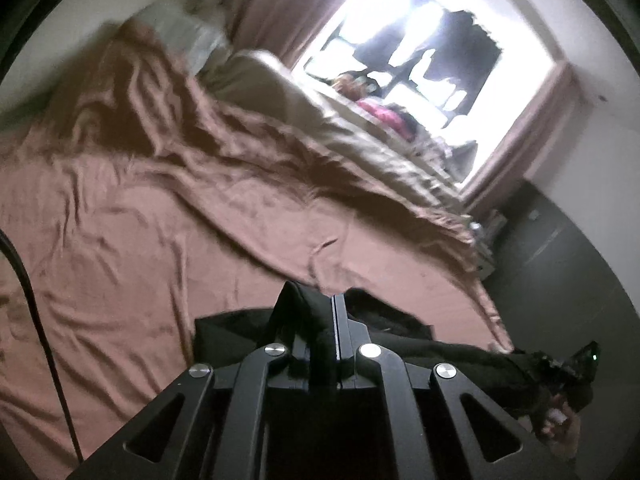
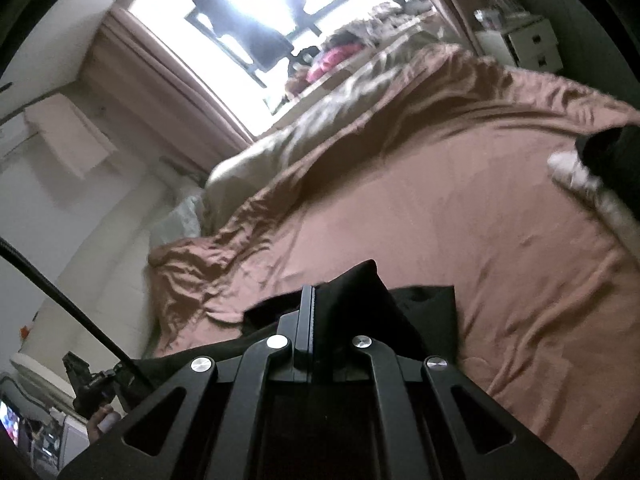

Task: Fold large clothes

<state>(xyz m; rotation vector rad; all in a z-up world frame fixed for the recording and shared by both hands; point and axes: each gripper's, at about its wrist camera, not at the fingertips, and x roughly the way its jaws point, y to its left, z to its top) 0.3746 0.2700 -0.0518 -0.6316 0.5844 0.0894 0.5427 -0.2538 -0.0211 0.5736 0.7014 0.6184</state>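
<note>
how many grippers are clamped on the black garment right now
2. The left gripper pinches a bunched fold of the black garment above the pink bedsheet; the right gripper pinches another fold. The cloth stretches between them.

Two grippers: the left gripper (image 1: 320,300) and the right gripper (image 2: 320,292), each pinching one black garment (image 1: 420,336) just ahead of its fingers. One pink bedsheet (image 1: 120,240) beneath them, one rumpled quilt (image 1: 248,148) farther ahead, one bright window (image 1: 420,40) beyond, one white drawer unit (image 2: 524,42) far ahead-right.
</note>
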